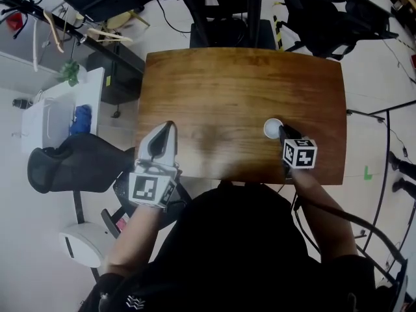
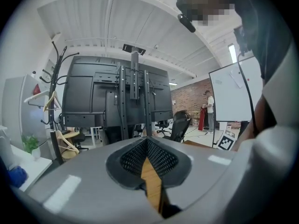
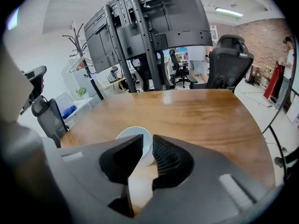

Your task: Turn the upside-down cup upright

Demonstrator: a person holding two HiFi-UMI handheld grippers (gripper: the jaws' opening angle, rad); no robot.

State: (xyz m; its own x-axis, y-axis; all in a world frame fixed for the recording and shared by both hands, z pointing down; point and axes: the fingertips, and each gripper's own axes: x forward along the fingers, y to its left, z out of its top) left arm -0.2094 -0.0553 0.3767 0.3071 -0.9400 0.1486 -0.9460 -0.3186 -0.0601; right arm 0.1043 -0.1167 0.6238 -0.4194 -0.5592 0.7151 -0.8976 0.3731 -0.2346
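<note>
1. The cup (image 1: 271, 128) is small and plain white, on the right part of the brown wooden desk (image 1: 227, 90).
2. It stands with its long axis vertical and a round face up; whether that face is the mouth or the base I cannot tell.
3. The left tongs (image 1: 169, 127) are clenched on nothing at the desk's left edge. The right tongs (image 1: 282, 130) pinch the cup's side.
4. Behind the desk are a coat rack (image 2: 55, 83), a black screen stand (image 3: 154, 27) and an office chair (image 3: 229, 59).

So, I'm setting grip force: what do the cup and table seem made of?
Cup: white, matte, thin-walled; probably paper, possibly plastic. Table: wood or wood veneer, going by its brown grain streaks; smooth, with a soft sheen.
</note>
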